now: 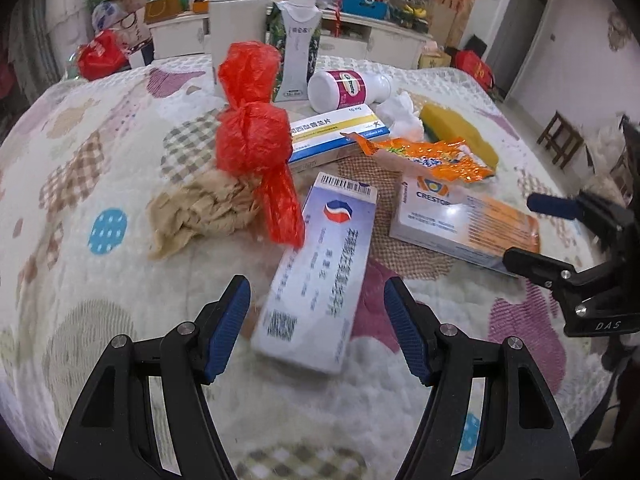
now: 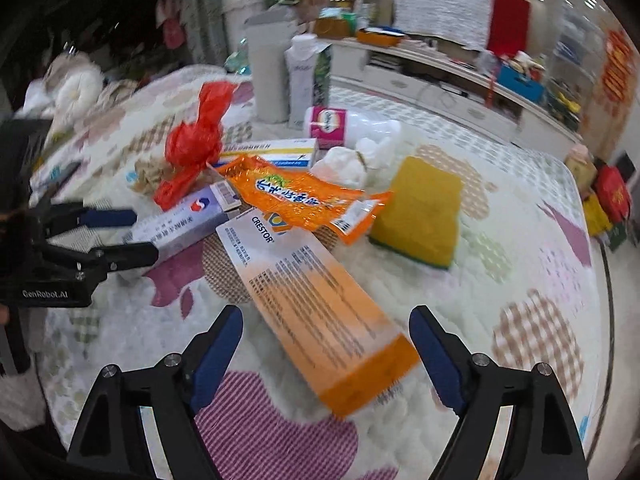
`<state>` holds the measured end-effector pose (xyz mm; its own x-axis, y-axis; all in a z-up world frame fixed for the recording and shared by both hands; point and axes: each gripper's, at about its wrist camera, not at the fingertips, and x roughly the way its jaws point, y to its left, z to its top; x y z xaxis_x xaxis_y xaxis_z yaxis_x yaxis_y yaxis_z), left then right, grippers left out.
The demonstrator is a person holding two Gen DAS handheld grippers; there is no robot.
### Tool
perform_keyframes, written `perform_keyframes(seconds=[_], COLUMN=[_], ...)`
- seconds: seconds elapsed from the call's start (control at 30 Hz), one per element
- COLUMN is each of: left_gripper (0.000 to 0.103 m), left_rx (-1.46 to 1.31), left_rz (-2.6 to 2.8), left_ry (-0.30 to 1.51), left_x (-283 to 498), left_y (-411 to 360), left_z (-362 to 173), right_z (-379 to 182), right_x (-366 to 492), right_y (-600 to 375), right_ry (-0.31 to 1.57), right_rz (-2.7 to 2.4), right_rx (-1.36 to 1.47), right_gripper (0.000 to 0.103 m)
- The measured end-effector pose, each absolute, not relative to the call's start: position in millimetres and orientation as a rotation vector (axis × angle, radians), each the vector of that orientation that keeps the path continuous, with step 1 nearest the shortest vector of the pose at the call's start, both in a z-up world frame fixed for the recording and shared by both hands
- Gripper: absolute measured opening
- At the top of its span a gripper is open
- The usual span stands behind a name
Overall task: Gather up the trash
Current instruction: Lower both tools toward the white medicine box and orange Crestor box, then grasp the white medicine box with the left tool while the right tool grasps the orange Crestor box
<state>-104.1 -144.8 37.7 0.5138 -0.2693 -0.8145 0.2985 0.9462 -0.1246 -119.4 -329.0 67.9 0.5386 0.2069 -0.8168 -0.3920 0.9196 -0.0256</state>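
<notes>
My left gripper (image 1: 316,320) hangs over the quilted bed (image 1: 100,160) with its fingers (image 1: 224,332) apart and gripping nothing. The near end of a white-and-blue medicine box (image 1: 320,272) lies between the fingertips, but neither pad presses on it. Beyond that box, ahead of the fingers and a little left, a knotted red plastic bag (image 1: 256,136) stands over a crumpled tan paper (image 1: 204,212).

My right gripper (image 2: 326,356) also has its fingers (image 2: 218,356) spread wide and empty. The orange end of the Crestor box (image 2: 320,304) lies flat on the bed between them, with a gap on each side. Just past it, ahead of the fingers, an orange snack wrapper (image 2: 296,196) lies across the box's far end. A yellow sponge (image 2: 420,212) sits ahead to the right, with white crumpled tissue (image 2: 344,164) behind the wrapper. A toppled pill bottle (image 2: 340,126) and an upright drink carton (image 2: 302,80) stand farthest out.
</notes>
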Motion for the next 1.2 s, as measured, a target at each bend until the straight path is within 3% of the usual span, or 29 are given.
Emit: perform_keyframes(seconds=[0.2,0.3,0.33,0.37,0.4,0.57,0.67,0.73,0.87,0.9,0.97,1.2], left_gripper=[0.068,0.068,0.066,0.055,0.052,0.051,0.051,0.052,0.052,0.053,0.053,0.048], left_rx=[0.073,0.052,0.037,0.028,0.023,-0.015,-0.005,0.006,0.019,0.016,0.025,-0.007], left_rz=[-0.33,-0.329,-0.334,-0.335,-0.333,-0.351,-0.358,-0.349,-0.33,-0.328,-0.321,-0.375], left_ry=[1.008,1.007,1.006,1.008,1.015,1.057,1.071,1.069,1.061,1.052,1.031,1.026], left_x=[-88.1,-87.7,-89.1,-90.2,-92.6,-115.7,-133.1,-138.0,-133.9,-132.5,-131.8,-146.5], left_y=[-154.6,-153.4,-152.1,-151.3,-150.4,-144.6,-143.7,-145.1,-151.1,-151.9,-153.8,-163.4], left_z=[25.6,25.2,26.3,27.0,28.0,31.1,31.8,31.9,30.9,30.5,28.8,33.2], right_z=[46.9,49.5,50.9,52.5,53.2,60.3,62.6,62.2,54.3,48.9,43.0,56.7], right_x=[-99.3,-104.1,-106.7,-111.0,-115.2,-149.3,-165.3,-168.0,-159.6,-159.1,-161.3,-184.8], right_y=[-320.5,-325.6,-327.8,-330.4,-330.7,-330.7,-326.2,-321.9,-312.0,-308.6,-306.5,-317.0], right_ry=[1.001,1.002,1.012,1.027,1.034,1.08,1.1,1.084,1.057,1.061,1.061,0.996], right_rz=[0.382,0.356,0.354,0.358,0.36,0.368,0.385,0.398,0.362,0.367,0.354,0.289], right_rx=[-0.224,-0.175,-0.154,-0.129,-0.119,-0.113,-0.119,-0.114,-0.115,-0.105,-0.105,-0.142], right_gripper=[0.083,0.074,0.072,0.071,0.069,0.066,0.068,0.083,0.083,0.082,0.062,0.06])
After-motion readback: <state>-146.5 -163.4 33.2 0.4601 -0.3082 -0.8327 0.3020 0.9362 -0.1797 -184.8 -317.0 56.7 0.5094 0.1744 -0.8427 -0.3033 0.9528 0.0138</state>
